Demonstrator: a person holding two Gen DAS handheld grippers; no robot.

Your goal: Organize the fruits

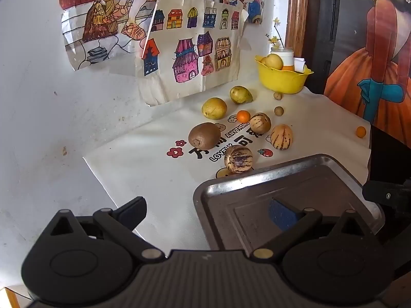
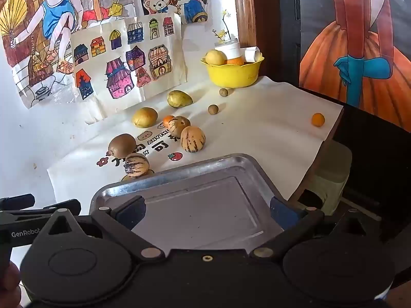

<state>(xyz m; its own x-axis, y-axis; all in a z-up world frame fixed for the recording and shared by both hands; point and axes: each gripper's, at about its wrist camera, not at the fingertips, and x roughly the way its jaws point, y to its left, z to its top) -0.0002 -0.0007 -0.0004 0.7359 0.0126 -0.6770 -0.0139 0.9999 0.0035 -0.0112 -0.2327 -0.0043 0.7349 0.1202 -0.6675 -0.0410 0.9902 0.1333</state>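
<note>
Loose fruits lie on a white printed cloth (image 1: 154, 169): a brown kiwi (image 1: 204, 135) (image 2: 122, 143), three striped melons (image 1: 238, 159) (image 2: 136, 165), two yellow-green mangoes (image 1: 214, 108) (image 2: 144, 117), small oranges (image 1: 243, 116) (image 2: 318, 119) and two small brown longans (image 1: 279, 111) (image 2: 213, 109). An empty metal tray (image 1: 295, 177) (image 2: 195, 172) sits at the near edge. My left gripper (image 1: 208, 211) is open, at the tray's left edge. My right gripper (image 2: 208, 211) is open above the tray.
A yellow bowl (image 1: 282, 78) (image 2: 232, 73) holding a pear, an orange item and a white jar stands at the back. Drawings hang on the white wall (image 1: 38, 102). The table's right edge drops off beside a dark painted panel (image 2: 359, 51).
</note>
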